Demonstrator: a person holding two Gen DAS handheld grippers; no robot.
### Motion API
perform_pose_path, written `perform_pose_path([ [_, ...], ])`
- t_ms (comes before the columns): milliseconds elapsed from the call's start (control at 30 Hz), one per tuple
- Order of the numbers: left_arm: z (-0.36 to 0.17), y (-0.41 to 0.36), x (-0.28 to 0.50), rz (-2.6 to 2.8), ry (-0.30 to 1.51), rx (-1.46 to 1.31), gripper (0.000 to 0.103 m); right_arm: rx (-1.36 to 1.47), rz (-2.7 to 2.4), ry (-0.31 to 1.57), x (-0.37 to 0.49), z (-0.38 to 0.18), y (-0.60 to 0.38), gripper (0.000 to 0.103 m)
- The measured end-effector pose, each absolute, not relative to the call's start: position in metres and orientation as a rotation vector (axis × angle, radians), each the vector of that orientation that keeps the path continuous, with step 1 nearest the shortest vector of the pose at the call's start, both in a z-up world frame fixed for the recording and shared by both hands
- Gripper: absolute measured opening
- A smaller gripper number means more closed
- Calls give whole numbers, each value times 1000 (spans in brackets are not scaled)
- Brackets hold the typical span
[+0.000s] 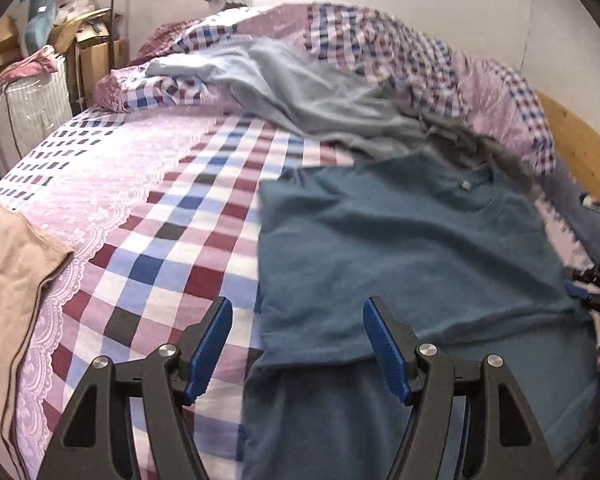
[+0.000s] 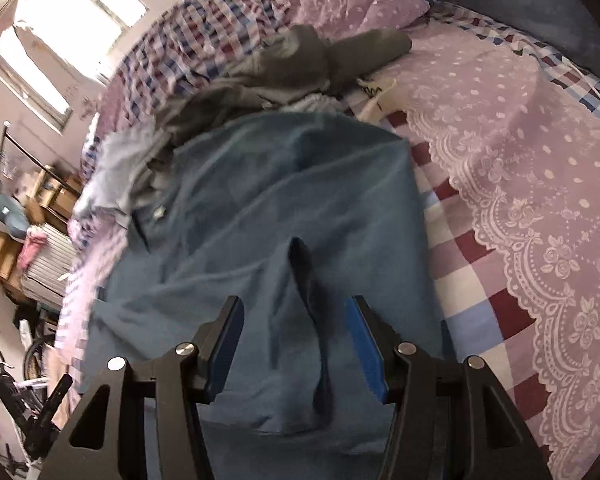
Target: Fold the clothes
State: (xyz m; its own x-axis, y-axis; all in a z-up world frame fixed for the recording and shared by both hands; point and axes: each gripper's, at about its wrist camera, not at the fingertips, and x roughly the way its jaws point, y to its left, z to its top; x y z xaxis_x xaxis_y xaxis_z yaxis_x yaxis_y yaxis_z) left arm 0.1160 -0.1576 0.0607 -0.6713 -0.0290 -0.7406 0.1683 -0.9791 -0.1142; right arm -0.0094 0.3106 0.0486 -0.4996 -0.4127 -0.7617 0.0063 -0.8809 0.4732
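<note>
Checked bed (image 1: 188, 216) fills the view, teal T-shirt (image 1: 400, 248) spread flat on it, grey clothes (image 1: 324, 108) heaped behind. Left gripper (image 1: 296, 344) fingers spread wide over the shirt's edge; right gripper (image 2: 296, 344) fingers wide, straddling a raised fold.

Daylight from blown-out window (image 2: 64, 36); soft shadows, motion blur on far clothes (image 1: 300, 92), heavy fisheye bending and dark corners.
</note>
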Motion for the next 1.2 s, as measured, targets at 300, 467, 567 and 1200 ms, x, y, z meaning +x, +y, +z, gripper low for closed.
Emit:
perform_pose_path([
  [300, 42, -169, 111, -2756, 407, 1350, 65, 1448, -2465, -426, -14, 40, 278, 54],
  [467, 39, -204, 116, -2659, 718, 1316, 23, 1447, -2518, -383, -11, 46, 278, 3],
  [567, 36, -215, 115, -2641, 847, 1314, 23, 1408, -2579, -397, -5, 59, 290, 2],
  [1200, 20, -250, -50, -2602, 1033, 1475, 61, 1492, -2499, -497, -19, 41, 288, 10],
])
